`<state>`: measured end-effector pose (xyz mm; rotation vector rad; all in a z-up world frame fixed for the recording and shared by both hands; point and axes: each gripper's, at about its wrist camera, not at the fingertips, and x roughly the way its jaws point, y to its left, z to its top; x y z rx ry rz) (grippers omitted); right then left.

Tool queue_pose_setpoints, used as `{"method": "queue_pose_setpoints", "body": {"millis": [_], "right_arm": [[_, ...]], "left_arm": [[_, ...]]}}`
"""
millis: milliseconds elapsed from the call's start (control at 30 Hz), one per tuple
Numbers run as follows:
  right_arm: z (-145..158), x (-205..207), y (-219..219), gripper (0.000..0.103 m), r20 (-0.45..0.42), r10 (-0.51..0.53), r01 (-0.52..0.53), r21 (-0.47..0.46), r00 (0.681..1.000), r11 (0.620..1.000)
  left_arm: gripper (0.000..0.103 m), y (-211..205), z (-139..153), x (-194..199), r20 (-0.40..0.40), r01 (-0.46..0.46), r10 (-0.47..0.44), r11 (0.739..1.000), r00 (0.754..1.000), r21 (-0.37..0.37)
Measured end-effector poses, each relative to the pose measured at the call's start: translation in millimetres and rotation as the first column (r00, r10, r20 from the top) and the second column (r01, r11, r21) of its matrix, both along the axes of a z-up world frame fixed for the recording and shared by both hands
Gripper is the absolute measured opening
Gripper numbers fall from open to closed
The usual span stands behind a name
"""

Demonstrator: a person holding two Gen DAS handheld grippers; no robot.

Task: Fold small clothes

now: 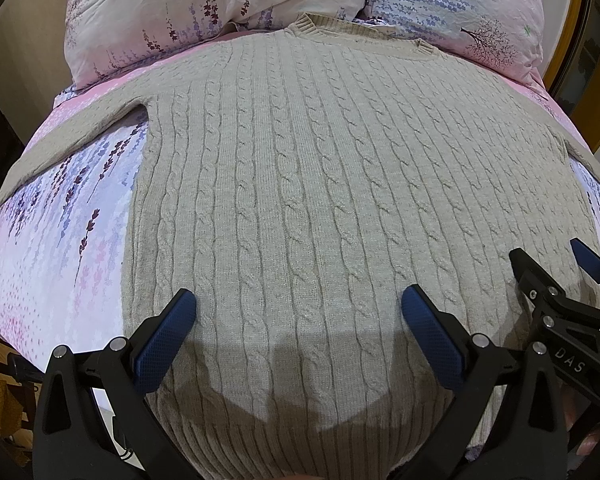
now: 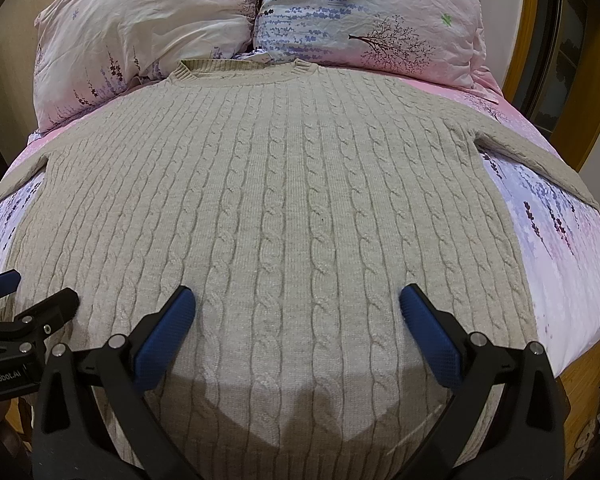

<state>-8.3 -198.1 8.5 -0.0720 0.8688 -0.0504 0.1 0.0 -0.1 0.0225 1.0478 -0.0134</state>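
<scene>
Lying flat and face up on the bed, the beige cable-knit sweater point(image 1: 300, 184) is spread out, not folded at all, so I judge the task is at its very first step: choosing where to take hold. Its long axis runs from 6 o'clock to 12 o'clock in both views; the collar point(image 2: 244, 70) points to 12, toward the two pillows point(image 2: 148, 24), and the ribbed hem is at 6, under the cameras. The left sleeve point(image 1: 72, 136) goes out toward 9 and down, the right sleeve point(image 2: 536, 152) toward 3.

The left gripper point(image 1: 298, 320) hovers over the lower body with its jaws wide apart, holding nothing. The right gripper point(image 2: 296, 316) is the same, just beside it.

The next move probably needs one gripper to go outward to a sleeve or side edge, pinch the thick knit, and bring it across the middle. The flowered bedsheet point(image 1: 60, 240) lies below everything.
</scene>
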Motion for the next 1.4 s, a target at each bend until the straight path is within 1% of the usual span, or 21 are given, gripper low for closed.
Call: {"method": "queue_pose_setpoints", "body": {"millis": [1133,1400], "right_arm": [[0.7,0.7,-1.2,0.101,-0.010,0.006,-0.006,0.001,1.000,1.000],[-0.5,3.7,0.5,0.101,-0.050,0.028,-0.028,-0.001,0.998,1.000]], "left_arm": [[0.102,-0.1,0.0,0.0,-0.001,0.000,0.000,1.000,1.000,0.000],[0.102,-0.3,0.2,0.4,-0.001,-0.002,0.002,1.000,1.000,0.001]]}}
